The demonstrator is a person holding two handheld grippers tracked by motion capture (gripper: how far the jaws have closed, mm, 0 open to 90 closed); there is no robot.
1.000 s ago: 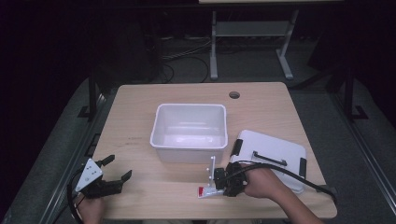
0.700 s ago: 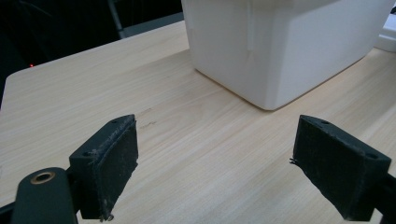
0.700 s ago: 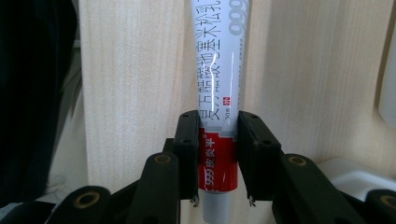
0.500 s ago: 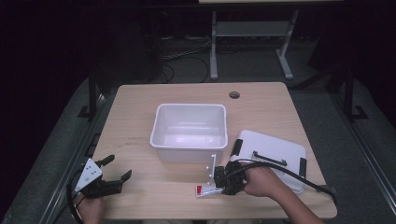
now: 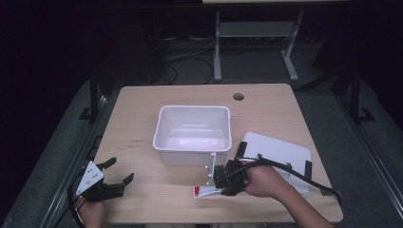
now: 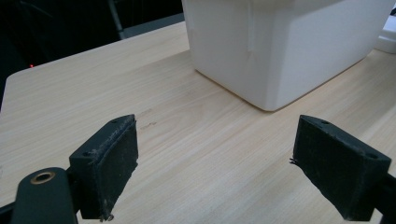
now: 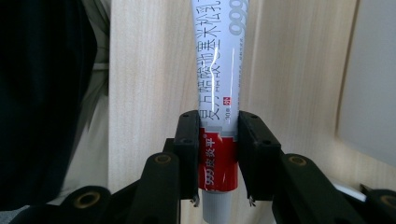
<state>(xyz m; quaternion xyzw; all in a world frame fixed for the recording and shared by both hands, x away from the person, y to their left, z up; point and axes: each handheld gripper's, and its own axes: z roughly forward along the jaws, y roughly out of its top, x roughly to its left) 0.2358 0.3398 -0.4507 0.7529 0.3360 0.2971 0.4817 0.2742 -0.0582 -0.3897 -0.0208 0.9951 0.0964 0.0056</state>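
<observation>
A white tube (image 5: 205,191) with a red band and printed lettering lies near the table's front edge, just in front of the white bin (image 5: 192,108). My right gripper (image 5: 222,184) is shut on it. In the right gripper view the tube (image 7: 219,56) runs straight ahead over the wood, and the gripper (image 7: 218,123) has its pads (image 7: 189,140) pressed on both sides of the red band near the cap end. My left gripper (image 5: 119,175) rests at the front left corner, open, and the left gripper (image 6: 219,140) has bare wood between its jaws.
The bin stands empty at the table's middle, and its wall (image 6: 289,46) rises ahead of the left gripper. A white lid (image 5: 280,152) with black clips lies right of the bin. A cable hole (image 5: 238,96) is at the back. The tabletop (image 5: 138,118) is light wood.
The right hand with the tube has shifted only very slightly. The left gripper has stayed put.
</observation>
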